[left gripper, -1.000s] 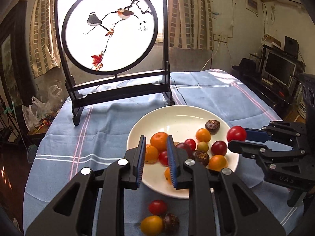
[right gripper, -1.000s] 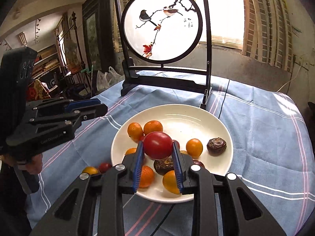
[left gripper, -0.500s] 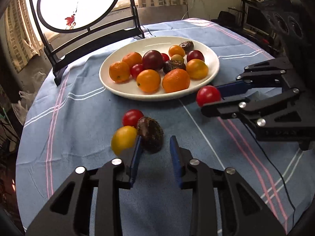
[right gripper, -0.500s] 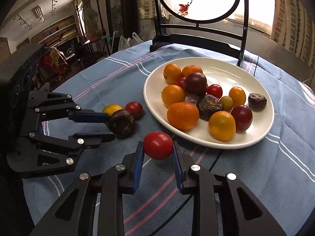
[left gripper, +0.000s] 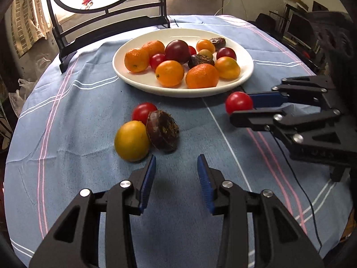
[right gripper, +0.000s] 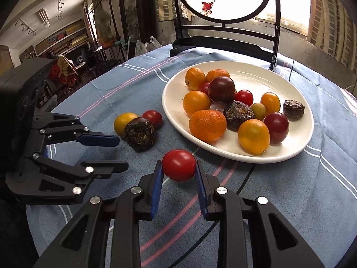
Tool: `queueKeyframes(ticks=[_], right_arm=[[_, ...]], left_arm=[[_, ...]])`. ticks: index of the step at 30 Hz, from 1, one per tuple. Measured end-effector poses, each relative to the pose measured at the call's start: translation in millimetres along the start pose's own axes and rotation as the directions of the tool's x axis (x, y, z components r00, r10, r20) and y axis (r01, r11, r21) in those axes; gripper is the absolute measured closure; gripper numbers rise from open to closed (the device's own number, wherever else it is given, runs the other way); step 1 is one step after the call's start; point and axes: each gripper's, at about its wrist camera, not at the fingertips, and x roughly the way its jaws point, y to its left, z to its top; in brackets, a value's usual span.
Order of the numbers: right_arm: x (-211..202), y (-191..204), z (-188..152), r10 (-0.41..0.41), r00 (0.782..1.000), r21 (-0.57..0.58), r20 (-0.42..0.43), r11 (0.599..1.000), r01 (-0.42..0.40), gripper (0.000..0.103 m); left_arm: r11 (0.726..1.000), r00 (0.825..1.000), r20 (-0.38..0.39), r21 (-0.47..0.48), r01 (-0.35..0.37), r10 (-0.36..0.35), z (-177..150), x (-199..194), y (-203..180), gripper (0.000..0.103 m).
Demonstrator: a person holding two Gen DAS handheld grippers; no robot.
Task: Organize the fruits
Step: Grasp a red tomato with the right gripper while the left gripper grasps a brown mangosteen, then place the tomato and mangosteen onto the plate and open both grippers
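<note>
The right gripper (right gripper: 179,174) reaches in from the bottom of its own view, low over the blue cloth (right gripper: 290,196), its blue pads clamped on a red tomato (right gripper: 179,164); in the left wrist view that tomato (left gripper: 238,102) sits at centre right, just below the plate's near rim. The left gripper (left gripper: 176,172) points in from the bottom of its view with its fingers apart and nothing between them; in the right wrist view it (right gripper: 118,154) enters from the left edge. The white plate (left gripper: 138,79) lies in the upper middle of the left view, holding a heap of oranges, red and dark tomatoes and dark wrinkled fruits. Three fruits touch one another on the cloth at centre left, just ahead of the left gripper's tips: a yellow fruit (left gripper: 131,140), a dark wrinkled fruit (left gripper: 162,134) and a small red tomato (left gripper: 142,111). A round painted screen (right gripper: 223,0) stands behind the plate.
</note>
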Motion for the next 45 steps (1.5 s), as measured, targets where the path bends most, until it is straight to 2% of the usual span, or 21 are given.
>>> queueKeyframes(ticks=[4, 7, 12, 18, 20, 24, 26, 31, 34, 37, 41, 45], right_arm=[[-7.3, -2.7, 1.4, -0.002, 1.000, 0.009, 0.023, 1.000, 0.002, 0.075], [-8.0, -7.4, 1.6, -0.007, 1.000, 0.016, 0.026, 1.000, 0.006, 0.075], [-8.1, -9.6, 1.2, -0.017, 1.000, 0.020, 0.024, 1.000, 0.016, 0.075], [-13.2, -17.0, 2.8, -0.021, 0.999, 0.037, 0.036, 0.999, 0.020, 0.075], [-13.5, -19.4, 2.5, -0.026, 0.999, 0.043, 0.036, 0.999, 0.025, 0.075], [-12.2, -20.2, 1.4, -0.027, 0.999, 0.041, 0.031, 0.999, 0.025, 0.074], [-12.0, -19.4, 0.7, -0.029, 0.999, 0.037, 0.028, 0.999, 0.028, 0.075], [-13.0, -15.6, 0.2, -0.028, 0.999, 0.028, 0.025, 0.999, 0.028, 0.075], [-14.2, -10.1, -1.0, -0.009, 1.000, 0.023, 0.018, 1.000, 0.009, 0.075], [-17.3, -6.4, 2.8, -0.014, 1.000, 0.019, 0.026, 1.000, 0.014, 0.075], [-34.9, -14.7, 23.3, -0.056, 0.993, 0.051, 0.100, 0.997, 0.051, 0.075], [-40.9, -37.0, 50.3, -0.141, 0.976, 0.129, 0.167, 0.984, 0.120, 0.075]], left_arm=[[1.000, 1.000, 0.011, -0.001, -0.008, 0.008, 15.1, 10.8, -4.3, 0.066], [0.999, 0.999, 0.052, 0.055, 0.003, -0.006, 17.8, 3.4, -16.8, 0.064], [0.999, 0.999, 0.028, 0.044, -0.032, 0.030, 30.7, 17.3, -17.1, 0.063], [0.997, 1.000, -0.008, 0.071, -0.022, 0.022, 38.1, 33.7, -24.1, 0.061], [0.998, 1.000, -0.008, 0.059, -0.024, 0.024, 41.3, 38.0, -23.5, 0.057], [0.999, 1.000, -0.005, 0.029, -0.018, 0.018, 50.3, 46.1, -18.7, 0.055], [0.999, 1.000, -0.004, 0.028, -0.015, 0.015, 51.0, 46.2, -19.8, 0.061], [0.998, 1.000, -0.004, 0.067, -0.005, 0.005, 34.4, 29.1, -24.9, 0.061], [0.995, 1.000, 0.024, 0.098, 0.011, -0.013, 20.6, 5.4, -27.0, 0.061], [0.994, 0.996, 0.089, 0.107, -0.009, -0.001, 27.5, -17.8, -24.8, 0.061], [0.996, 0.980, 0.191, 0.063, -0.059, 0.046, 64.4, -33.0, -16.7, 0.061], [0.995, 0.964, 0.248, 0.006, -0.101, 0.096, 105.4, -24.7, -13.1, 0.061]])
